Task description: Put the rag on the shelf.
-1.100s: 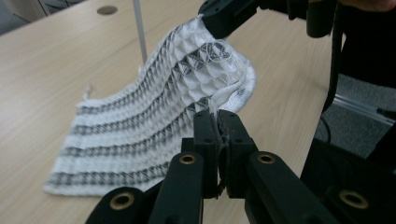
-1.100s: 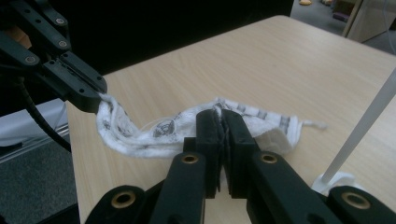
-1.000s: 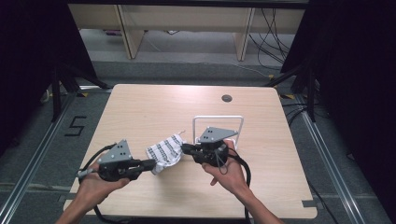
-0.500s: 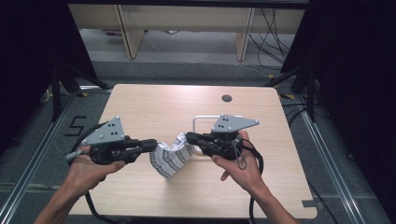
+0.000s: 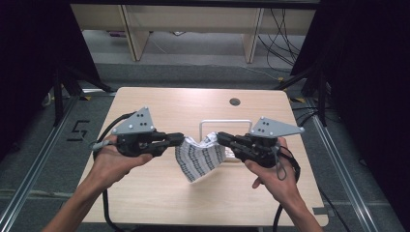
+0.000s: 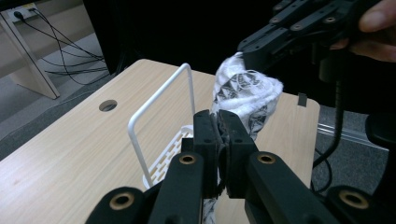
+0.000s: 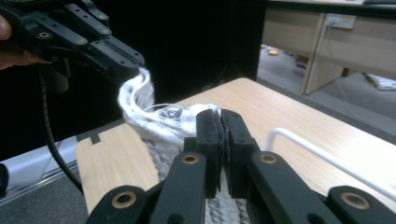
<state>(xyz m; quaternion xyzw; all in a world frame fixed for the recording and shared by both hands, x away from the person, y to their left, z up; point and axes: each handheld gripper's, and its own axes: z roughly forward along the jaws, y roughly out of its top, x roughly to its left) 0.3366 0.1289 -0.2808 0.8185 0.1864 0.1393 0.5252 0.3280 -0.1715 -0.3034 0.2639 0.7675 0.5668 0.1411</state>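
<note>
two hand-held grippers, left [image 5: 178, 139] and right [image 5: 221, 137], each clamped on patterned cloth [image 5: 200, 158] sagging between them above table [image 5: 159, 193].

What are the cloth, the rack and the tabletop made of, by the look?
Cloth: soft woven fabric, probably cotton, white with a dark printed pattern; it sags and bunches between the left gripper and right gripper.
Rack: likely coated metal wire or plastic, smooth white; thin bent bar, slotted base in the left gripper view.
Tabletop: light wood-grain laminate, matte, probably over board.
</note>
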